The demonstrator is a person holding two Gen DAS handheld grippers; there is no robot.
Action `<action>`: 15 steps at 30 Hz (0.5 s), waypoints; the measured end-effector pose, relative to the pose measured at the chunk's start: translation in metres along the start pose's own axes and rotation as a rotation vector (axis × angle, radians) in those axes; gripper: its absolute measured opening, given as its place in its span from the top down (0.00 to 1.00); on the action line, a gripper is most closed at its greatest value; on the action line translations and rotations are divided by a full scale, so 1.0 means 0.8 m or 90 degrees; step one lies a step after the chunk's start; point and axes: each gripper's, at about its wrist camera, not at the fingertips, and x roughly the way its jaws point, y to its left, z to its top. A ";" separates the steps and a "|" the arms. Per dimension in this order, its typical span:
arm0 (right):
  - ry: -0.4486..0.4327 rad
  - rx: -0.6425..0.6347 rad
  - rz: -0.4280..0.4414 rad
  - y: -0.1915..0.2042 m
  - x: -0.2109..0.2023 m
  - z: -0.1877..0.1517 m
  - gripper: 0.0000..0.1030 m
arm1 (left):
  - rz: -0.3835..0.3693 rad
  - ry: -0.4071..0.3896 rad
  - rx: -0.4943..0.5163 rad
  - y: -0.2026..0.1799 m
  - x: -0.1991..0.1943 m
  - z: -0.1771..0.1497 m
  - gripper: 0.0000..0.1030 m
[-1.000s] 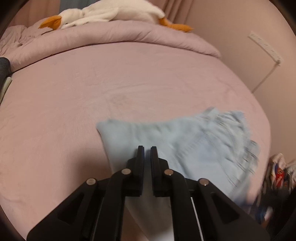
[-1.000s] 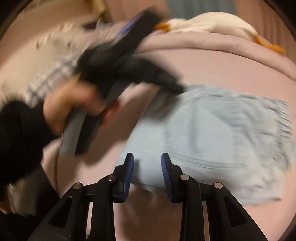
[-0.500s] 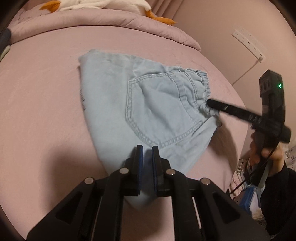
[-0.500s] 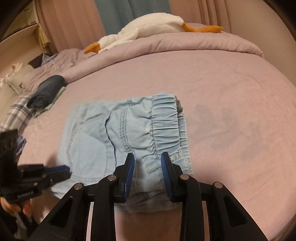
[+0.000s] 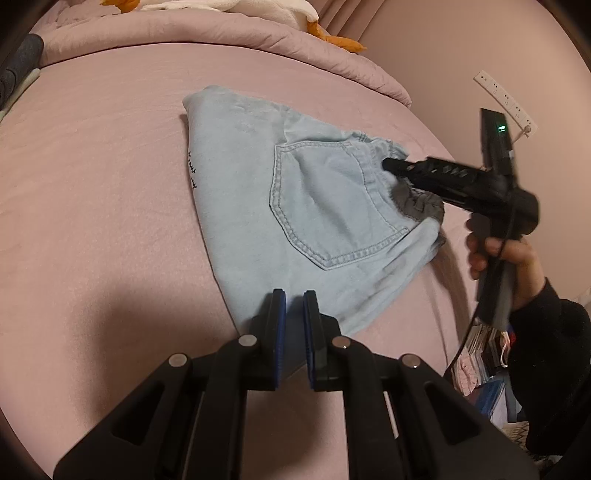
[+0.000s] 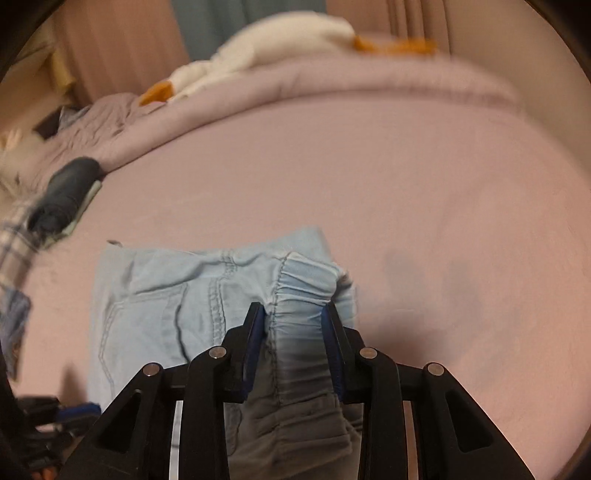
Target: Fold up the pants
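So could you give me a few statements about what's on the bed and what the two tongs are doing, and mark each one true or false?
1. The light blue denim pants lie on a pink bed. True.
2. The right tongs straddle the gathered elastic waistband. True.
3. The left tongs stand wide open. False: their jaws are nearly shut, at the near edge of the pants.
4. A back pocket faces up. True.
5. The white plush goose lies on top of the pants. False: it rests on the rolled duvet at the far end of the bed.
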 end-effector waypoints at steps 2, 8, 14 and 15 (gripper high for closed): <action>-0.012 0.016 0.012 -0.003 -0.015 -0.001 0.67 | 0.004 0.000 0.005 -0.001 0.000 -0.002 0.91; -0.093 -0.068 -0.047 0.030 -0.075 -0.019 0.67 | 0.014 -0.001 0.008 0.003 0.001 0.000 0.91; -0.063 -0.099 -0.076 0.042 -0.075 -0.050 0.67 | 0.021 -0.003 0.013 -0.001 0.007 0.004 0.91; -0.044 -0.107 -0.098 0.041 -0.064 -0.058 0.67 | 0.021 -0.003 0.014 -0.001 0.008 0.004 0.91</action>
